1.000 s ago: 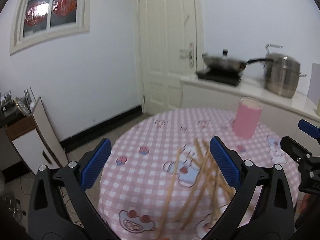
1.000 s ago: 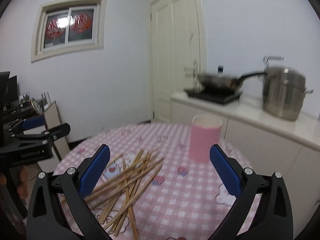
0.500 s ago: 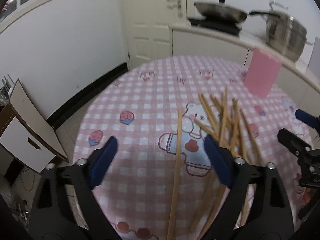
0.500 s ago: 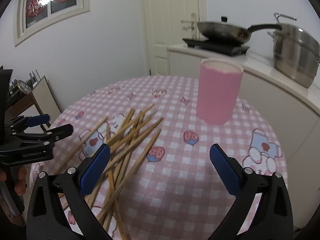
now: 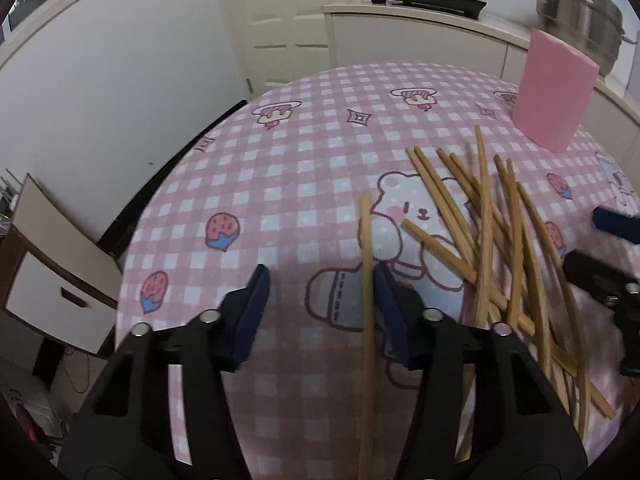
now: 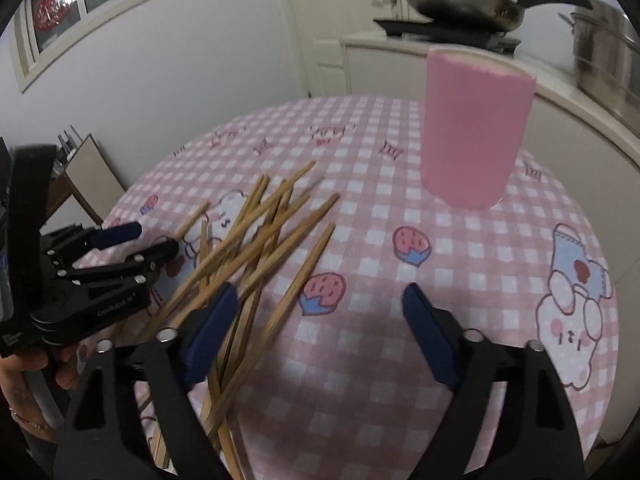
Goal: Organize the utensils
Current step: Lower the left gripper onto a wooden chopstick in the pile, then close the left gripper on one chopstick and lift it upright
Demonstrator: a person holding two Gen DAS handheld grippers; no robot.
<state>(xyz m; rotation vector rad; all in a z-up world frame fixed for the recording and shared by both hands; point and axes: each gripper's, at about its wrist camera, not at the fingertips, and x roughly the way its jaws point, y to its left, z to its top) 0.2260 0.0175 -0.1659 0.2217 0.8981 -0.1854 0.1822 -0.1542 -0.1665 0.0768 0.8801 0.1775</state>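
Several wooden chopsticks [image 5: 486, 236] lie in a loose pile on the pink checked tablecloth [image 5: 296, 184]; they also show in the right wrist view [image 6: 256, 240]. A pink cup [image 6: 474, 128] stands upright at the far side, also in the left wrist view [image 5: 554, 88]. My left gripper [image 5: 320, 280] is open, low over the cloth, with one stray chopstick [image 5: 366, 300] just inside its right finger. My right gripper [image 6: 320, 300] is open and empty, its left finger over the pile's edge.
A white counter [image 6: 560, 96] behind the table carries a frying pan [image 6: 464, 4] on a hob and a steel pot [image 5: 580, 12]. A white door [image 5: 280, 12] is at the back. A low cabinet [image 5: 48, 260] stands left of the table.
Both grippers have moved forward and down toward the table. The left gripper's jaws have narrowed beside the stray chopstick. The chopsticks and cup have not moved.
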